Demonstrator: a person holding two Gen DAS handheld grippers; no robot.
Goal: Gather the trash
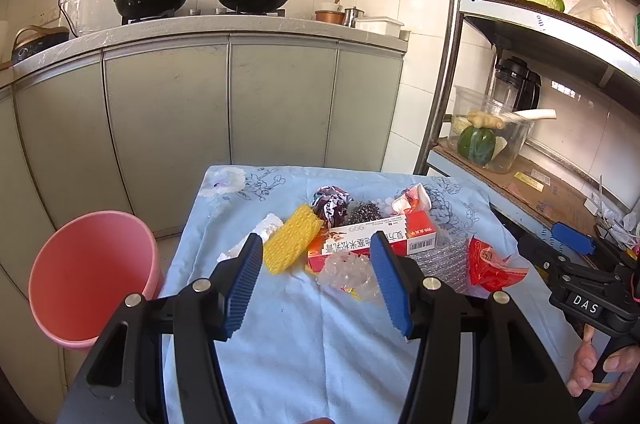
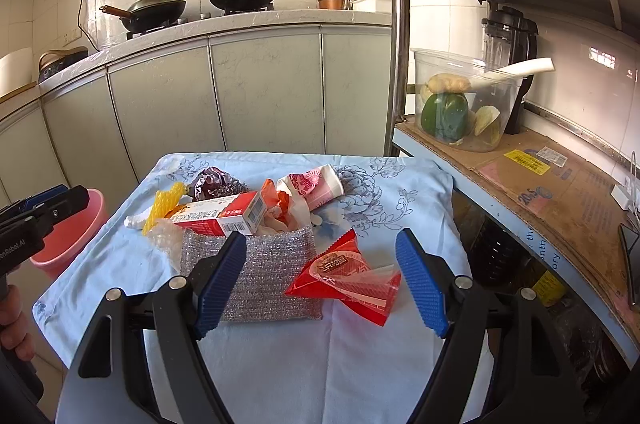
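Your left tool (image 1: 316, 280) angles down over the bench (image 1: 280, 344), jaws spread wide and released, with the clear crumpled plastic (image 1: 348, 272) and red-and-white box (image 1: 372, 238) lying ahead between its fingers. Your right tool (image 2: 320, 280) tilts down likewise, released, framing the red wrapper (image 2: 348, 274) on the silver scrub pad (image 2: 264, 264). The pink bin (image 1: 92, 276) stands off the bench's left edge; bare cloth lies nearest you

"DAS" stands on the right claw (image 1: 576, 244); "999" on the red-and-white medicine box (image 1: 372, 238).
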